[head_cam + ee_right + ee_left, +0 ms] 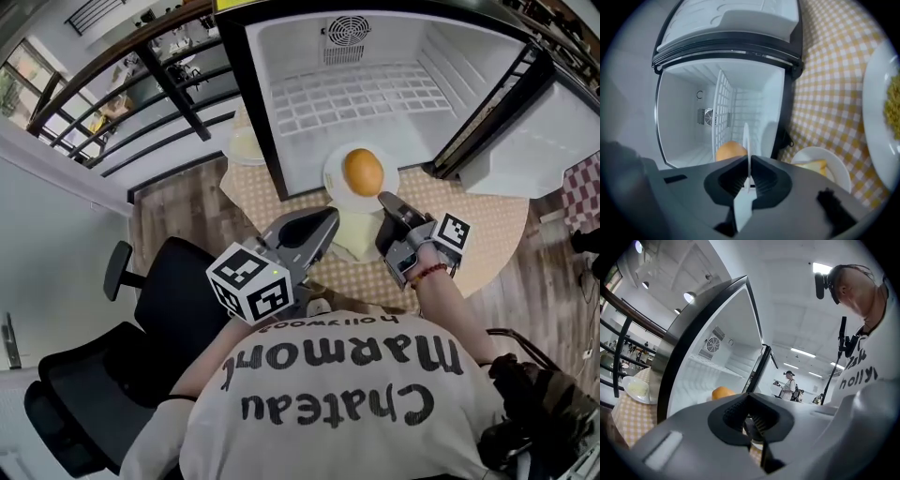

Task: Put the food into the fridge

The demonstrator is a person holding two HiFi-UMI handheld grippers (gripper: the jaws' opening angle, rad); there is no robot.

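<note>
Now right tool [748, 180] pinches plate [330, 180] rim; plate, carrying bun [363, 172], at fridge [281, 56] front edge, door [506, 103] wide open; left tool [750, 420] pressed together.

The head view looks steeply down on the desk [487, 234]; left gripper view and right gripper view face the open fridge [375, 94] closely, which all share

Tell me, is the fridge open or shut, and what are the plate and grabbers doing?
Fridge door: open wide.
Plate: held by its rim at the opening, round orange food on it.
Right gripper: shut on the plate.
Left gripper: shut, holding nothing.
</note>
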